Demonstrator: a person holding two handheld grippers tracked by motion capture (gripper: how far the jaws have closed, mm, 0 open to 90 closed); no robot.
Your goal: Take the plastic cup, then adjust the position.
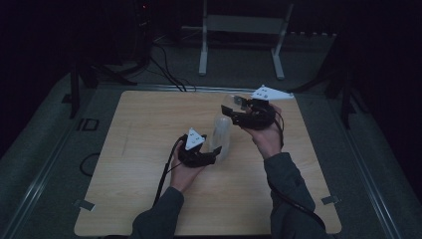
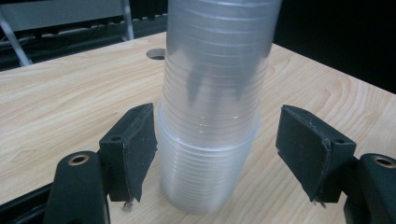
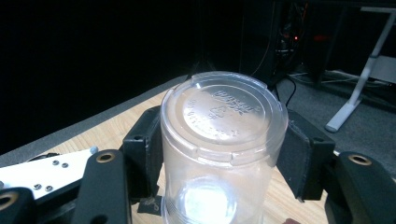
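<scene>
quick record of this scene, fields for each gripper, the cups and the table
left gripper: fingers either side of the cup stack's base, one touching, the other apart
right gripper: shut on a single clear cup, held bottom-up above the stack
cup stack: clear plastic, upside down on the table
table: light wood

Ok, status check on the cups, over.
Right hand-held gripper shut on one clear cup, held above the table. Left hand-held gripper open around the cup stack, one pad touching. Nothing in the way.
</scene>
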